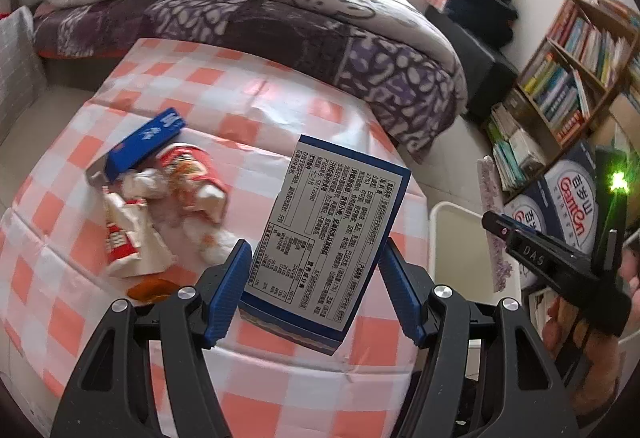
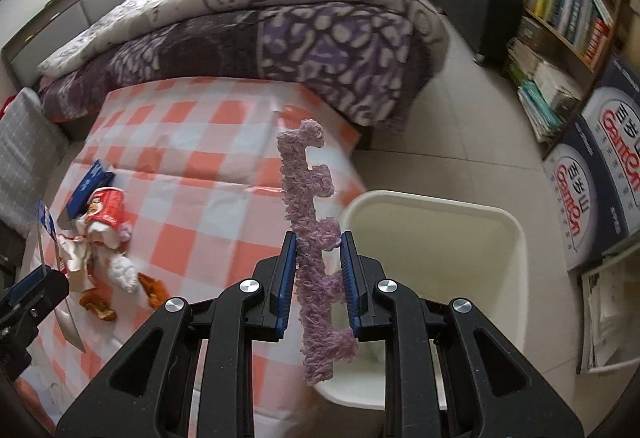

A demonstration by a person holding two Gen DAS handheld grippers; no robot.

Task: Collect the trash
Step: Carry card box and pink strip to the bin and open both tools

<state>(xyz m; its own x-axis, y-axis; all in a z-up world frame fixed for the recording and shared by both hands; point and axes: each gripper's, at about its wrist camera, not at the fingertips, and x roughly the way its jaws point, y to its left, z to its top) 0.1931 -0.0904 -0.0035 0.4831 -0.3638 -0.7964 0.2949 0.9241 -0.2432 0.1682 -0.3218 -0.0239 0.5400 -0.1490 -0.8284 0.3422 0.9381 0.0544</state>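
Bin [image 2: 436, 238] stands on the floor beside the checked table [image 2: 192, 198], nothing visible inside. Right gripper [image 2: 318, 278], clamped on a fuzzy purple strip [image 2: 308, 198], hangs near the bin's rim; carry it fully above the opening before releasing. Left gripper [image 1: 316, 278] pinches a blue-edged box [image 1: 332, 234] above the table; wrappers [image 1: 160, 206] remain there.

Checked tablecloth [image 1: 248, 106] bears a blue box [image 1: 144, 144], red cup [image 1: 192, 174], wrappers [image 1: 128, 238], orange peel [image 1: 150, 290].
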